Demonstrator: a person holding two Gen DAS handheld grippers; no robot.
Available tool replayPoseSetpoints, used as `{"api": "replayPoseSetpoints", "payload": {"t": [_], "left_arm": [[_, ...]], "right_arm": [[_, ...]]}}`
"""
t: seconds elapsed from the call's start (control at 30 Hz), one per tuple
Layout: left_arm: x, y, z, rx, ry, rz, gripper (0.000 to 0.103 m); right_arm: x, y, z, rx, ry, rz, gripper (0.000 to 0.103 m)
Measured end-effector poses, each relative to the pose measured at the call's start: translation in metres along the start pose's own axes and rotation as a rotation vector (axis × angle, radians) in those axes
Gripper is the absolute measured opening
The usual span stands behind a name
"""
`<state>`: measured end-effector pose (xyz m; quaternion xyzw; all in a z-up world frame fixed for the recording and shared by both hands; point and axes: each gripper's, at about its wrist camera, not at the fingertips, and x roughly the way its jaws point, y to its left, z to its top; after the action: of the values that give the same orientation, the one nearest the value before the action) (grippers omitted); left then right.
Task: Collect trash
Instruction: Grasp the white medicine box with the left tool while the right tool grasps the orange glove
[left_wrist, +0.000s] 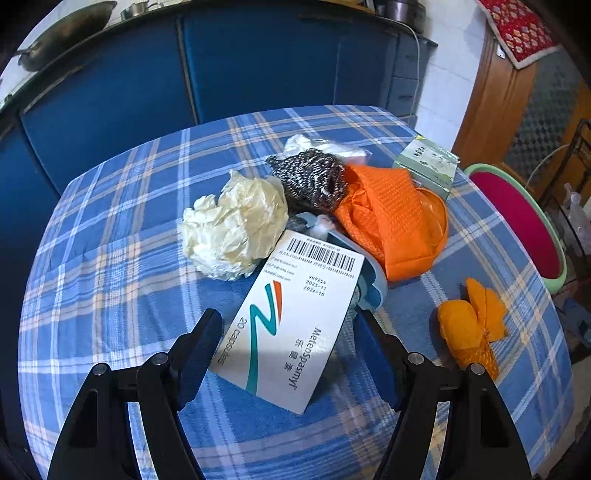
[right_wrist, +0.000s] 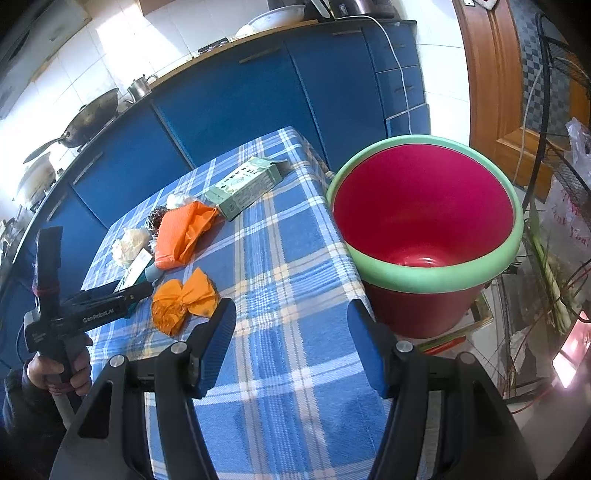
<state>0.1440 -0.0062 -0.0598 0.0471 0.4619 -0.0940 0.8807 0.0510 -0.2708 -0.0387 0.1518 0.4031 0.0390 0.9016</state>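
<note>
On a counter (left_wrist: 110, 258) draped in blue plaid cloth, the left tongs (left_wrist: 288, 343) hover with their jaws spread wide on either side of a white medicine carton (left_wrist: 295, 321) printed with a barcode and the words "20 capsules"; neither pad touches it. The carton lies tilted, its far end resting on a pale blue plastic object (left_wrist: 373, 288). Just beyond sits a heap of rubbish: a crumpled cream-coloured wrapper (left_wrist: 236, 225), a steel wool scourer (left_wrist: 314, 177), a white plastic scrap (left_wrist: 317, 144) behind it, and a bright orange mesh bag (left_wrist: 391, 221). A green and white box (left_wrist: 428, 166) stands near the counter's far right corner. Apart from the heap, to the right of the left tongs, lies a small orange twist of wrapper (left_wrist: 469, 325).

The right tongs (right_wrist: 291, 332) are also apart and hold nothing, poised over the near edge of the counter (right_wrist: 288, 406). Directly ahead and to the right, just beside the counter's edge, stands a red bin with a green rim (right_wrist: 424, 221), its mouth open; nothing can be made out inside it. From this view the same orange twist (right_wrist: 184, 299) lies near the left pad, and a hand (right_wrist: 59, 373) grips the handle of the other tool at far left. Blue cabinets (right_wrist: 221, 110) fill the background, with a wok (right_wrist: 92, 118) on the worktop above.
</note>
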Motion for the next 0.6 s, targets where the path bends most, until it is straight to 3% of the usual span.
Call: {"api": "replayPoseSetpoints", "payload": {"t": [0.07,0.17,0.6], "left_arm": [[-0.002,-0.002,-0.001,0.009,-0.006,-0.021,0.063],[-0.006,-0.003,-0.004,0.005,-0.009,-0.042,0.059],[-0.045,0.008,-0.024,-0.126,-0.087,-0.039,0.058]], "right_arm": [[0.000,0.001,0.000,-0.004,0.001,-0.002,0.064],[0.001,0.003,0.000,-0.009,0.001,0.000,0.065],[0.006,0.026,0.004,-0.059,0.004,0.028,0.066]]}}
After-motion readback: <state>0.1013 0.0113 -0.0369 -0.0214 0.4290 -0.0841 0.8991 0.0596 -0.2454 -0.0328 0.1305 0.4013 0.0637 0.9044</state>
